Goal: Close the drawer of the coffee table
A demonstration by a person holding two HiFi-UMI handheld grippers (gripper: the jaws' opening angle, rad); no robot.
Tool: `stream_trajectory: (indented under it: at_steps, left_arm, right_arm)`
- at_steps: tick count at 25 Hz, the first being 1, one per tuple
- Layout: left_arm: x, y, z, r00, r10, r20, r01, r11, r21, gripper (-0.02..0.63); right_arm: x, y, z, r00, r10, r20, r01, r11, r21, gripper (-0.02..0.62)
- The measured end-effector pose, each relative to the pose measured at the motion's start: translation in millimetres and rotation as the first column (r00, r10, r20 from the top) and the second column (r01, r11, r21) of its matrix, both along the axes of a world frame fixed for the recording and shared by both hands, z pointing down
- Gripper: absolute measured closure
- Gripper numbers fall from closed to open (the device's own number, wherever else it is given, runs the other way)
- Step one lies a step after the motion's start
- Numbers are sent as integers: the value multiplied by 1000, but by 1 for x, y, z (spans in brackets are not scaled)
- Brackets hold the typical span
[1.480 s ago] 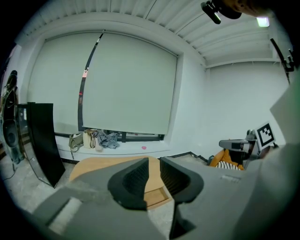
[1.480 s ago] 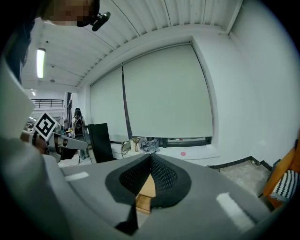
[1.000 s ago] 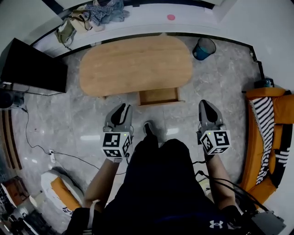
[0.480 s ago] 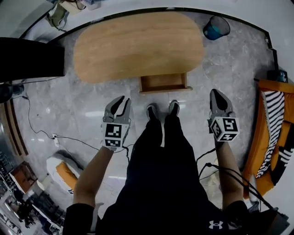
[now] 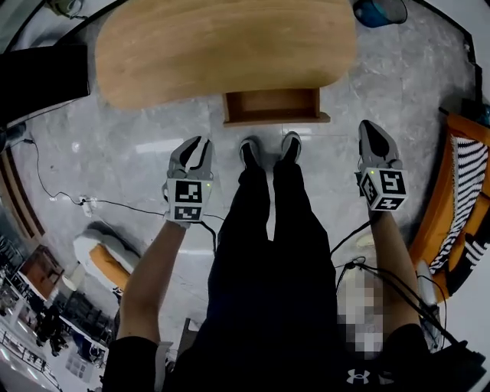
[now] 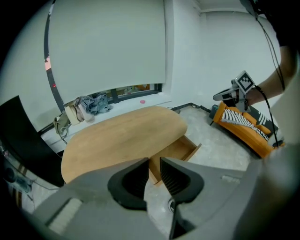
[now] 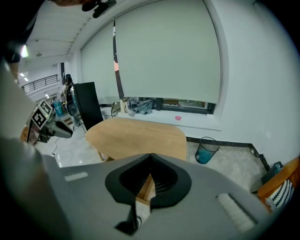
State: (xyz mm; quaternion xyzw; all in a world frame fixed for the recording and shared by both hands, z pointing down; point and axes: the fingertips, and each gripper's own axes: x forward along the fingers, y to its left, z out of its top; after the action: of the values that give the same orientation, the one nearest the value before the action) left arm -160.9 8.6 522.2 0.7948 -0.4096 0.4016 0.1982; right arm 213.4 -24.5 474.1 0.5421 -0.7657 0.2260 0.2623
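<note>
At your far left a black panel (image 5: 38,80) stands by the left end of the counter (image 5: 222,46). A thin cable (image 5: 99,203) trails over the grey floor (image 5: 130,153) below it.

Your left tongs (image 5: 197,144) hang above the floor, just left of your shoes (image 5: 250,149), and point toward the counter. Their jaws stand slightly apart with a narrow gap, and they have hold of nothing. In the left gripper view that gap lines up with the corner of the drawer, but the tongs are well short of it.

The drawer (image 5: 272,105) is in the middle, pulled out of the counter's near edge. Its wooden front faces you, just ahead of your toes. Neither pair of tongs touches it.

Your right tongs (image 5: 370,126) hang to the right of your shoes, at about the same level as the left pair and near the drawer's right corner. Their jaws are pressed together and grip nothing.

Beyond the counter's right end stands a blue bin (image 5: 380,9). At the far right is an orange sofa (image 5: 440,222) with a striped cushion (image 5: 463,164).
</note>
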Motion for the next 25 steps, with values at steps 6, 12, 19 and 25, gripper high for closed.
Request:
stream_trajectory:
  at_steps: [6, 12, 19, 25]
  left_arm:
    - [6, 12, 53, 1000, 7, 1, -7, 998, -62, 523]
    - [2, 10, 112, 999, 17, 31, -13, 994, -111, 523]
    - [1, 23, 171, 999, 7, 37, -1, 985, -173, 522]
    - [-5, 23, 207, 998, -42, 48, 50, 982, -182, 447]
  right_arm:
    - [-7, 17, 66, 999, -39, 6, 40, 996, -82, 592]
    - [-1, 27, 138, 999, -52, 16, 54, 986, -158, 592]
    - [6, 38, 215, 998, -41, 40, 49, 975, -217, 538]
    - [12, 51, 251, 998, -40, 47, 51, 967, -249, 464]
